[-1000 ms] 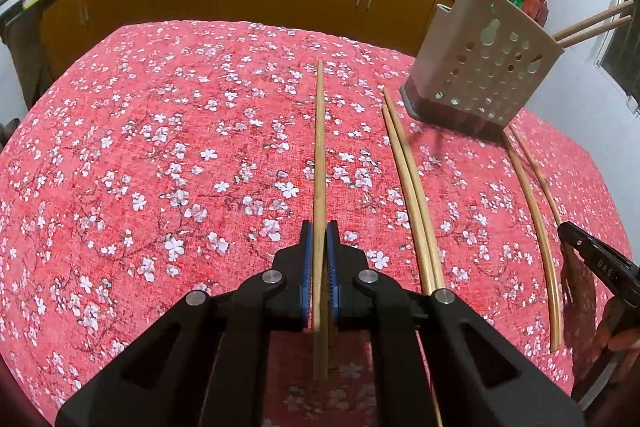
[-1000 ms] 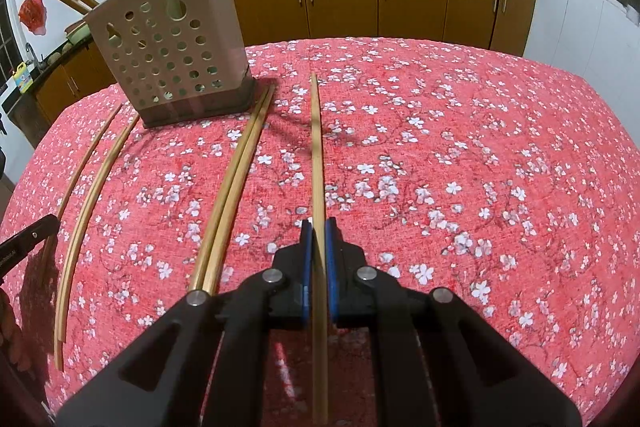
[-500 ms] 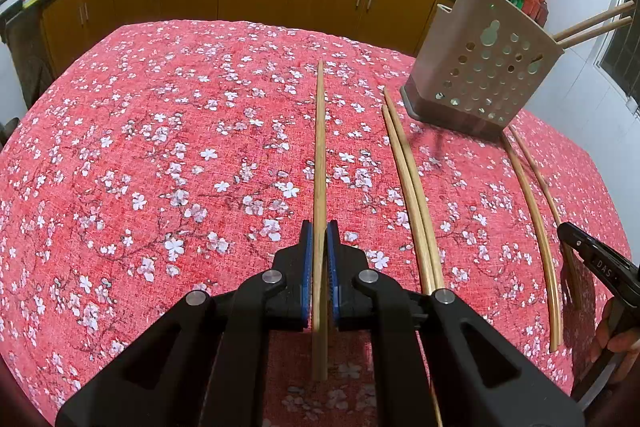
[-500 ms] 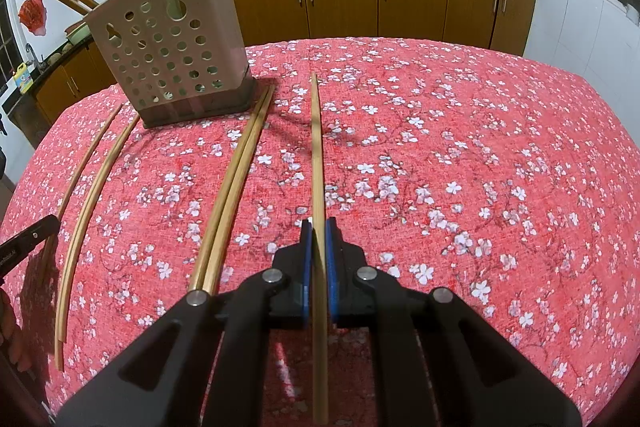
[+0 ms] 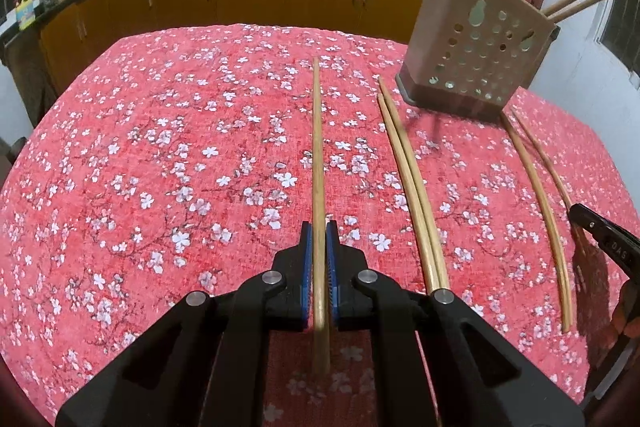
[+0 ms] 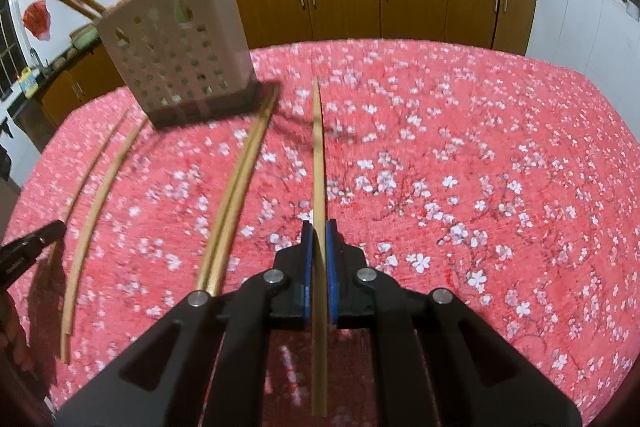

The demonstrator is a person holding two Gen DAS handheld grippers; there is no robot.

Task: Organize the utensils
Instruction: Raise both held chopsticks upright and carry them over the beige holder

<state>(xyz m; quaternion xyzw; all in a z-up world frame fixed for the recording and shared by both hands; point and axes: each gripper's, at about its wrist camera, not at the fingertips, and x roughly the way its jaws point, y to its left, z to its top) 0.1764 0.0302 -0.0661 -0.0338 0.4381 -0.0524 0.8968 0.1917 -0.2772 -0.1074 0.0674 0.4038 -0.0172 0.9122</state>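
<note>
Your left gripper (image 5: 319,239) is clamped on a pale wooden chopstick (image 5: 317,155) pointing straight ahead over the red flower-print counter (image 5: 160,163). Your right gripper (image 6: 319,239) is clenched on a second wooden chopstick (image 6: 318,163) the same way. Between them a pair of loose wooden chopsticks (image 5: 408,179) lies flat on the counter, side by side. Farther off stands the beige perforated plastic utensil holder (image 5: 480,47), with several chopsticks sticking out of its top.
</note>
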